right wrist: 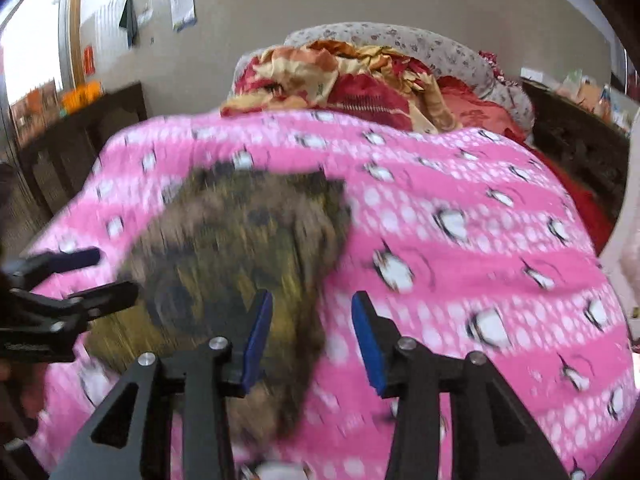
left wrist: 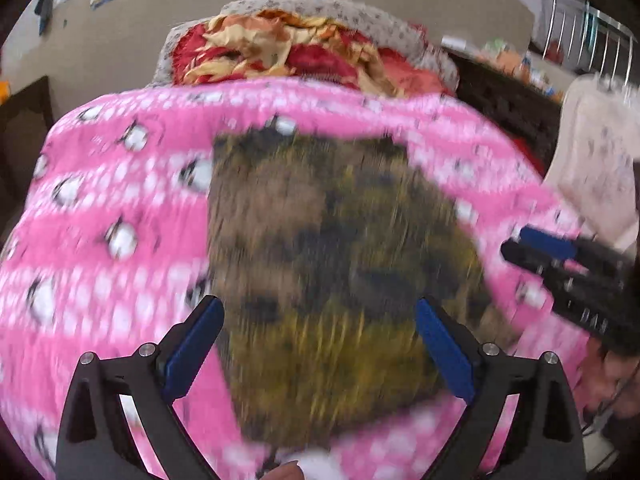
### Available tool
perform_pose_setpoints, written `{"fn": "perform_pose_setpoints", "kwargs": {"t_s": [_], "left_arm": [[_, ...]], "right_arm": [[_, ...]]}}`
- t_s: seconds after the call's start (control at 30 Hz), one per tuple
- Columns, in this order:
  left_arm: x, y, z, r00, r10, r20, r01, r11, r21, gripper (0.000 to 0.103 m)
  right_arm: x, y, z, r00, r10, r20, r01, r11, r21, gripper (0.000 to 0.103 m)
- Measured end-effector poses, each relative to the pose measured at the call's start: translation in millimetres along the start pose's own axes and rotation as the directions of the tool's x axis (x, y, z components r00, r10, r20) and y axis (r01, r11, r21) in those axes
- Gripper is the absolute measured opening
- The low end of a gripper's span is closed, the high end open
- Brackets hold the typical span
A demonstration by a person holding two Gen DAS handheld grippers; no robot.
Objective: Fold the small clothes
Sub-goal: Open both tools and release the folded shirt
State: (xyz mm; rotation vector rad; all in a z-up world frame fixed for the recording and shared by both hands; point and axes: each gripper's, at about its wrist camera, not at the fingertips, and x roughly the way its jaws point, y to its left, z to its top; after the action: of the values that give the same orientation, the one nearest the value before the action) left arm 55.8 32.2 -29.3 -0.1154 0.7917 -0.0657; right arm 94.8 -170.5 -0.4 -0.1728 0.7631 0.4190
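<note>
A small brown and olive patterned garment (left wrist: 320, 240) lies flat on a pink penguin-print blanket (left wrist: 120, 184); the picture is blurred. My left gripper (left wrist: 320, 316) hangs over the garment's near part, open wide, with its blue pads off the cloth. In the right wrist view the same garment (right wrist: 240, 248) sits left of centre on the blanket (right wrist: 460, 264). My right gripper (right wrist: 312, 308) is open above the garment's right edge, with nothing pinched. Each gripper shows in the other's view: the right gripper (left wrist: 516, 246) at the far right, the left gripper (right wrist: 108, 274) at the far left.
A heap of red and gold bedding (left wrist: 288, 48) lies at the far end of the bed against a grey floral cushion (right wrist: 420, 44). Dark wooden furniture (right wrist: 80, 132) stands on the left, more dark furniture (right wrist: 576, 148) on the right. A pale cloth (left wrist: 592, 168) hangs at the right.
</note>
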Motion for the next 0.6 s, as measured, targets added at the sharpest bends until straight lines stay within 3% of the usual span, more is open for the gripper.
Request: {"fn": "perform_pose_setpoints", "kwargs": {"t_s": [0.1, 0.2, 0.3, 0.4, 0.6], "left_arm": [[15, -2, -20, 0.998, 0.034, -0.059, -0.034, 0.999, -0.001, 0.081], [20, -2, -21, 0.997, 0.049, -0.051, -0.050, 0.999, -0.007, 0.086], [24, 2, -24, 0.998, 0.040, -0.043, -0.042, 0.998, -0.051, 0.087], [29, 13, -25, 0.998, -0.027, -0.056, 0.021, 0.994, -0.108, 0.087], [30, 13, -26, 0.998, -0.030, -0.049, 0.024, 0.994, -0.110, 0.087]], "right_arm": [[18, -7, -26, 0.996, -0.003, -0.092, 0.007, 0.999, 0.035, 0.046], [38, -17, -44, 0.987, -0.037, -0.159, 0.051, 0.995, 0.085, 0.054], [37, -25, -49, 0.991, -0.005, -0.133, 0.021, 0.992, 0.121, 0.056], [37, -25, -52, 0.993, -0.002, -0.121, 0.017, 0.992, 0.122, 0.057], [38, -20, -52, 0.993, -0.027, -0.116, 0.039, 0.994, 0.104, 0.059]]}}
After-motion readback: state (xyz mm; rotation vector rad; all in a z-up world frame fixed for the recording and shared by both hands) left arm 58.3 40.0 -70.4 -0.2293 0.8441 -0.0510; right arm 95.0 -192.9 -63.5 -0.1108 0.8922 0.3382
